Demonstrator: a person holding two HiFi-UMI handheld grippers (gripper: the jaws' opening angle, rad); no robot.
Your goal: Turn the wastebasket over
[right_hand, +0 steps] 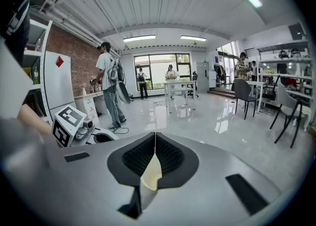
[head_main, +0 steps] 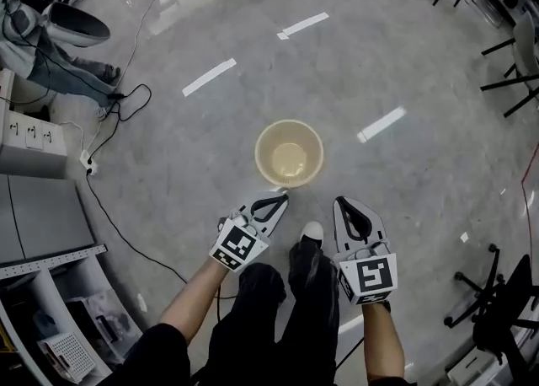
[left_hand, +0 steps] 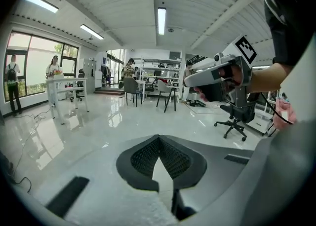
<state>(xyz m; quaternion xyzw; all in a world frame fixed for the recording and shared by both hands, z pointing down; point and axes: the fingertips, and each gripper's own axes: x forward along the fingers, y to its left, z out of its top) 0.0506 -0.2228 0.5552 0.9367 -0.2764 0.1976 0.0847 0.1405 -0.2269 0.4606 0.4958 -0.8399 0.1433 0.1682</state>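
Note:
The wastebasket (head_main: 289, 153), a round cream bucket, stands upright on the glossy grey floor with its open mouth facing up and nothing visible inside. My left gripper (head_main: 278, 199) hovers just in front of its near rim, jaws shut and empty. My right gripper (head_main: 344, 204) is beside it, off the basket's near right side, also shut and empty. In the left gripper view the shut jaws (left_hand: 159, 138) point out over the floor, and the right gripper (left_hand: 217, 74) shows to the right. In the right gripper view a cream sliver of the wastebasket (right_hand: 150, 174) shows below the shut jaws (right_hand: 155, 143).
The person's dark trousers and white shoe (head_main: 311, 233) are between the grippers. A black cable (head_main: 109, 115) runs across the floor at left, by grey cabinets (head_main: 34, 140). Office chairs (head_main: 505, 308) stand at right. A person (right_hand: 109, 87) stands by the brick wall.

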